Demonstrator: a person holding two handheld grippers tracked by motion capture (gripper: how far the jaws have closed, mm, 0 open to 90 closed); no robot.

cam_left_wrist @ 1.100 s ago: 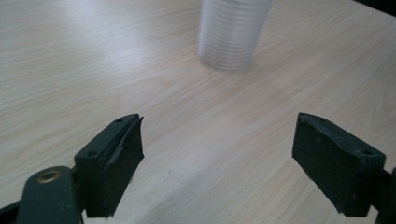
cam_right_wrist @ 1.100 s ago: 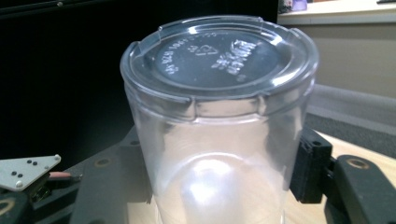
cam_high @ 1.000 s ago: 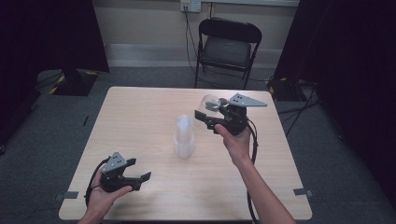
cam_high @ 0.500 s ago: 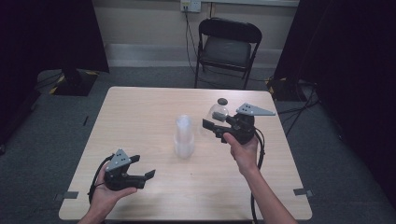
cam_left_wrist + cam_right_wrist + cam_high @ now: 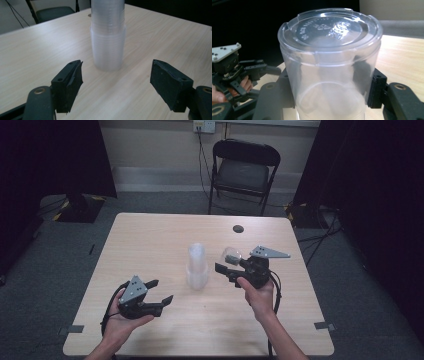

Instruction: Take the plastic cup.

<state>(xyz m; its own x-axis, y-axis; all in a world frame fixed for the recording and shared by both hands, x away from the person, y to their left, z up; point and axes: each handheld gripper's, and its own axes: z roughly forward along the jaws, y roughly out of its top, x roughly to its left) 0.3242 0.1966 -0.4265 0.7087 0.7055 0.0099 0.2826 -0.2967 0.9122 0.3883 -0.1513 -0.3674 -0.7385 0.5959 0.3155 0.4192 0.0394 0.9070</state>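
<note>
Holding a single clear, thin-walled plastic cup (image 5: 329,65) on its side, I am keeping the right gripper (image 5: 234,266) clamped across the cup's wall, with the base pointing away from the gripper camera. The cup is hanging above the light wooden counter (image 5: 150,240), just to the right of the upright stack of clear plastic cups (image 5: 197,265) in the high view. I am judging it very light, slick and easily crushed, so a moderate squeeze near the stiffer base ring or rim is preferable to the flexible mid-wall. The right forearm is coming in from the bottom edge, hand level. The left gripper (image 5: 116,85) is sitting low over the counter, pointing at the stack; its jaws have just been closing a little but are standing wide with nothing between them.
</note>
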